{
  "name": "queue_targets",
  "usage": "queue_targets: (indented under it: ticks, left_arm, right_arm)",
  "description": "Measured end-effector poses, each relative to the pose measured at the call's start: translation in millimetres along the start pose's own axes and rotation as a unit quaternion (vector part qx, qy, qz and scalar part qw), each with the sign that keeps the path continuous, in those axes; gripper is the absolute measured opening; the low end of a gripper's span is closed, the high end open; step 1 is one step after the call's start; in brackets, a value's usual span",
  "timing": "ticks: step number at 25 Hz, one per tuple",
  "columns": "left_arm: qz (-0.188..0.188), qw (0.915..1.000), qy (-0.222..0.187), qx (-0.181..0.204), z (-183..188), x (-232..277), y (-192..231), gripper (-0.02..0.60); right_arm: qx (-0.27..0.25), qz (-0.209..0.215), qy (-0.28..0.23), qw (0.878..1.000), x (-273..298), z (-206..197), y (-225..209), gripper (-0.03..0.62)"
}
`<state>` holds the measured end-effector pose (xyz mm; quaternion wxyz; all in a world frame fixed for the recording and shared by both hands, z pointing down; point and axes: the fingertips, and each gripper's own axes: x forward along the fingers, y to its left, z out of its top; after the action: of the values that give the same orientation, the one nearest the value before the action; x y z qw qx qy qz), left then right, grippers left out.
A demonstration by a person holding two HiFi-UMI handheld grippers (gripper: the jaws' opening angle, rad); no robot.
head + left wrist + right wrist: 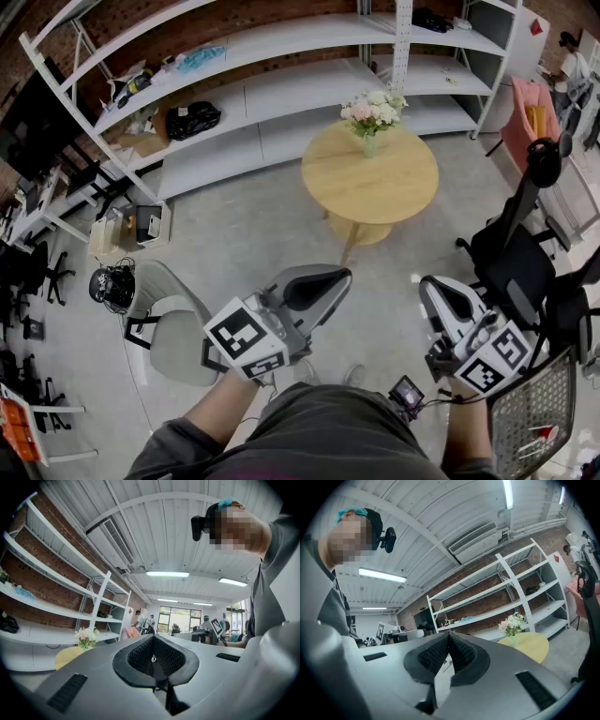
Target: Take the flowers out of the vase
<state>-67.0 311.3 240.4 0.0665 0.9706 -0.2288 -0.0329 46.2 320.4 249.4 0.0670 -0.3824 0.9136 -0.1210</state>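
Jaws together, empty; pink-white flowers (373, 108) upright in green vase (368, 144).

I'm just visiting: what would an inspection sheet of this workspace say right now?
Surface: round wooden table, otherwise bare.
Job's things: pink and white flowers in a greenish vase near the table's far edge, untouched.
Clutter: black bag and cardboard box on the white shelves.
Grippers: left hand-held gripper and right hand-held gripper both shut, empty, well short of the table.
Cables: wires at a small device by the person's lap.
Surroundings: brick wall, office chairs.
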Motion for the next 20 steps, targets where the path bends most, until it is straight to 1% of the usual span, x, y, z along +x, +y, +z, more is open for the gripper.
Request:
queue_targets:
  ticks: [7,20]
  left_arm:
    - [-0.003,1.0000,0.001,0.003,-2.3,5.5,2.7,0.003]
    - [0.010,0.9999,0.005,0.000,-4.5,5.0,5.4,0.003]
  right_arm:
    - [0.000,-0.001,0.000,1.000,3.5,-4.6,-5.5,0.014]
    - [0.018,-0.009,-0.009,1.000,-0.3,-2.1,-17.6,0.014]
